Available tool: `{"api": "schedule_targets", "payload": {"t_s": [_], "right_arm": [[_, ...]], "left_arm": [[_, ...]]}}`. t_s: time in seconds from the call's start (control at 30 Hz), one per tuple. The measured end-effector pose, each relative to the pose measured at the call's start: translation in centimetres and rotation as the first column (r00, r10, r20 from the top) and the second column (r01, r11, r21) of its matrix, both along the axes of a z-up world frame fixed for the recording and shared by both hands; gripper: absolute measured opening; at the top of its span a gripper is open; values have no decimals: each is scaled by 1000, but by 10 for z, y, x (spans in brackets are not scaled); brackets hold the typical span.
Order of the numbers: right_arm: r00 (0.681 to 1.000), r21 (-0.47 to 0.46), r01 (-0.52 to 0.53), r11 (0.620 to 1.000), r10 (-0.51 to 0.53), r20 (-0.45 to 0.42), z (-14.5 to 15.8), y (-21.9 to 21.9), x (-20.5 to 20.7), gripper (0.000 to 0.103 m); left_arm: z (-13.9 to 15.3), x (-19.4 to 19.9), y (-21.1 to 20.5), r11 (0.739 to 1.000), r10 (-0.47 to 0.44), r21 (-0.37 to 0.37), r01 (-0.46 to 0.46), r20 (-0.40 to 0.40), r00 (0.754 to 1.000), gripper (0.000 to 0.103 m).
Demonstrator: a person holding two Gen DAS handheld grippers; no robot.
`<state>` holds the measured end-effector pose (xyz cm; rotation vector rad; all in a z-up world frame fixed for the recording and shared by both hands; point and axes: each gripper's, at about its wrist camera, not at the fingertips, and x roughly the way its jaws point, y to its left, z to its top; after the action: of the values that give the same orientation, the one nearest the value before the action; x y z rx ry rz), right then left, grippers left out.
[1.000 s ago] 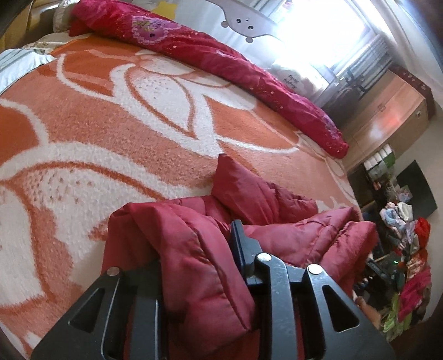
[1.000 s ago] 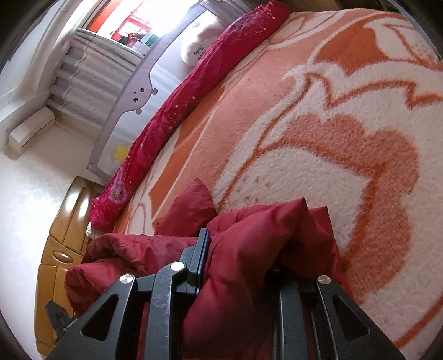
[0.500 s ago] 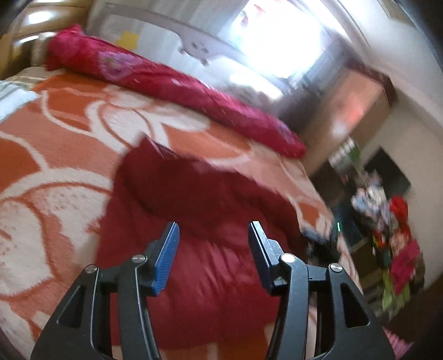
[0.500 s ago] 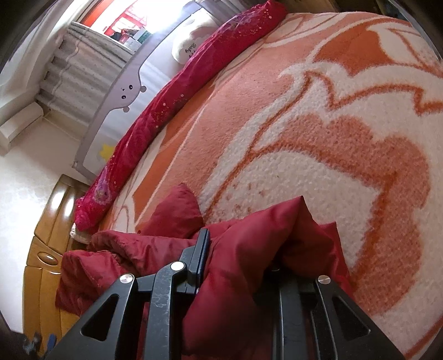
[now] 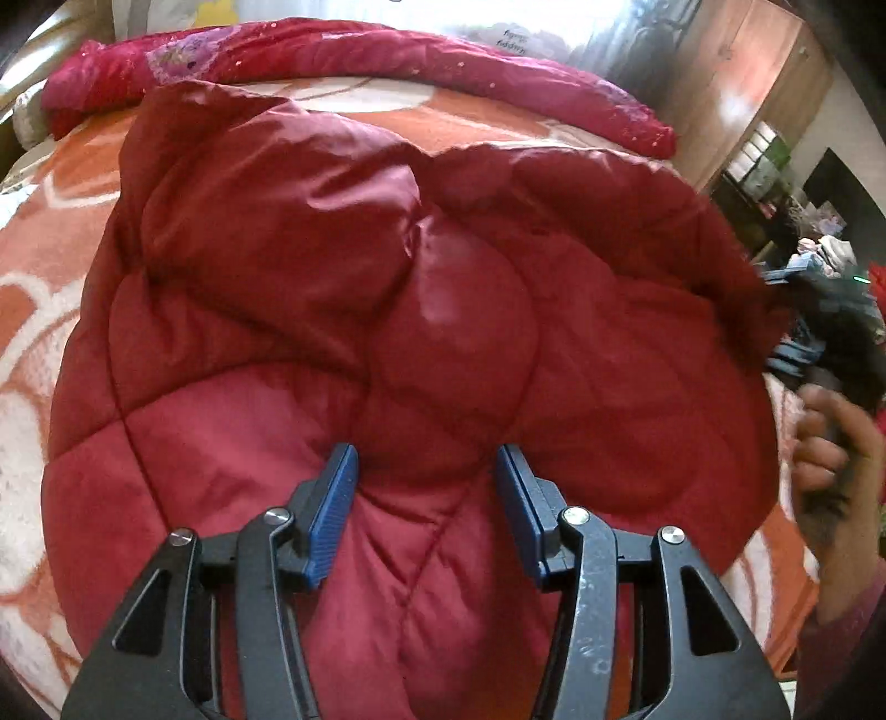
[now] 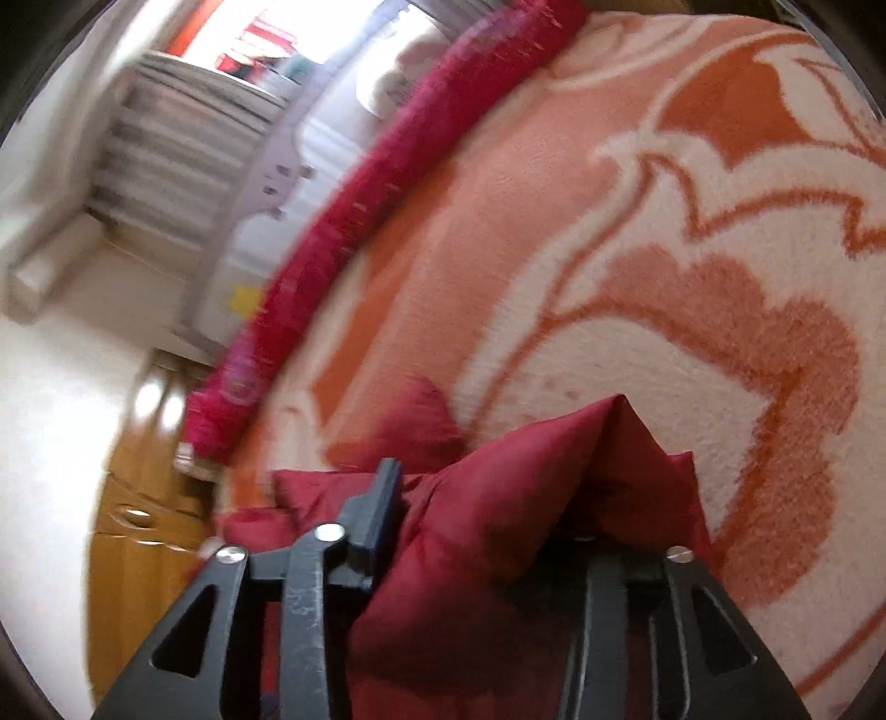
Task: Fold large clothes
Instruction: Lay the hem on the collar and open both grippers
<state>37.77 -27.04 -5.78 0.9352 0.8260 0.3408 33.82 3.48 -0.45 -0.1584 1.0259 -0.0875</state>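
Observation:
A dark red quilted puffer jacket (image 5: 421,310) lies bunched on the orange and white blanket (image 5: 33,238) of a bed. My left gripper (image 5: 425,487) is open and empty, its blue pads just above the jacket's near part. My right gripper (image 6: 487,498) is shut on a peaked fold of the same jacket (image 6: 531,498); the cloth hides its right finger. In the left wrist view the right gripper (image 5: 797,332) shows blurred at the jacket's right edge, with the person's hand (image 5: 830,465) on it.
A rolled pink-red quilt (image 5: 354,50) lies along the far side of the bed, in front of a grey bed rail (image 6: 260,183). A wooden cabinet (image 6: 144,531) stands beyond the bed's end. Cluttered items (image 5: 825,243) sit at the right.
My left gripper has let go of the jacket, opened, and now hovers over it. My right gripper keeps its hold and has shifted slightly; its view is now blurred.

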Motion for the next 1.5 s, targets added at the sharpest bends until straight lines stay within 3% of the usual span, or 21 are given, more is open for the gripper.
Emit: {"api": "schedule_targets", "payload": {"t_s": [0.1,0.17,0.23,0.33,0.43,0.53,0.57,0.7,0.8,0.97,1.07,1.3,1.5], "right_arm": [[993,-15,29,999,-27,114,29,-5,-34,62],[980,-93,3,996,16,199,47,8,-56,63],[973,-197,-65,978,106,204,52,31,-60,63],[947,-394,-210,895,286,146,46,83,-56,63],[924,-503,-307,808,380,46,26,120,-44,62],[919,-576,-348,740,389,-55,2,135,-28,59],[922,-585,-347,733,381,-70,-1,136,-25,59],[938,-575,-336,746,321,-131,-13,132,-1,59],[945,-536,-327,778,286,-162,-24,124,14,59],[960,-494,-278,824,229,-158,-40,114,23,59],[968,-485,-250,838,210,-137,-44,111,19,59],[971,-474,-239,847,202,-130,-46,104,18,59],[970,-466,-243,851,208,-126,-45,104,20,59]], "left_arm": [[0,2,-4,1000,10,20,-10,16,1000,50],[-2,3,-7,1000,20,23,-20,24,1000,50],[-6,7,-5,999,27,25,-28,23,999,50],[-7,9,-6,999,26,36,-27,18,999,51],[-6,16,-6,999,26,21,-26,4,1000,50],[1,18,8,999,39,-1,-39,13,999,49],[1,20,13,999,47,2,-47,16,999,47],[-7,37,33,997,81,5,-81,-15,997,37],[-13,53,43,993,114,18,-114,-35,993,35],[-29,78,66,979,204,2,-205,-72,976,35],[-38,85,64,977,214,27,-213,-61,975,35],[-46,86,66,975,219,51,-217,-49,974,35],[-21,57,72,981,192,-23,-192,-16,981,37]]}}
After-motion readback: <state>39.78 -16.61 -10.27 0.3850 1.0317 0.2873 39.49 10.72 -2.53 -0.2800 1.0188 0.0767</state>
